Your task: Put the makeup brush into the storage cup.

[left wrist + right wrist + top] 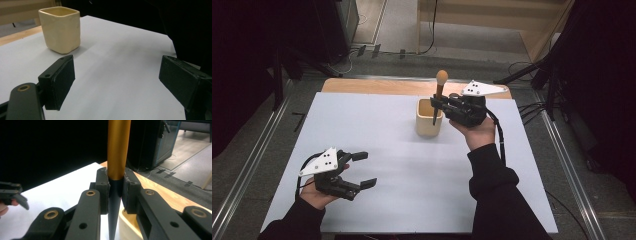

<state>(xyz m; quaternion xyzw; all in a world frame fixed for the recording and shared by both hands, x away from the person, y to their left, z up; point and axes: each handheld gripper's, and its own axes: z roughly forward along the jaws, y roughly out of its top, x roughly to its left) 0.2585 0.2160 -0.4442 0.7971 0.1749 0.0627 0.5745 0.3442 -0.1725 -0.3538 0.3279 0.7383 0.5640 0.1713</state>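
Right gripper view shows the right gripper (115,188) clamped on a brush-like tool (117,157), pads pressed where the golden upper shaft meets the dark tapered lower part, the tool standing close to upright. From the high view, that tool (439,92) hangs over the cream cup (429,120), rounded tan head on top, dark tip at or just inside the cup's mouth; whether the tip touches the inner wall I cannot tell. The step in hand looks like moving the tool through the cup's opening, and doing it well calls for keeping the shaft vertical and centred over the mouth, so the tip never catches the rim and tips the cup. The left gripper (362,170) rests open and empty low on the white worktop (377,150), well apart from the cup.
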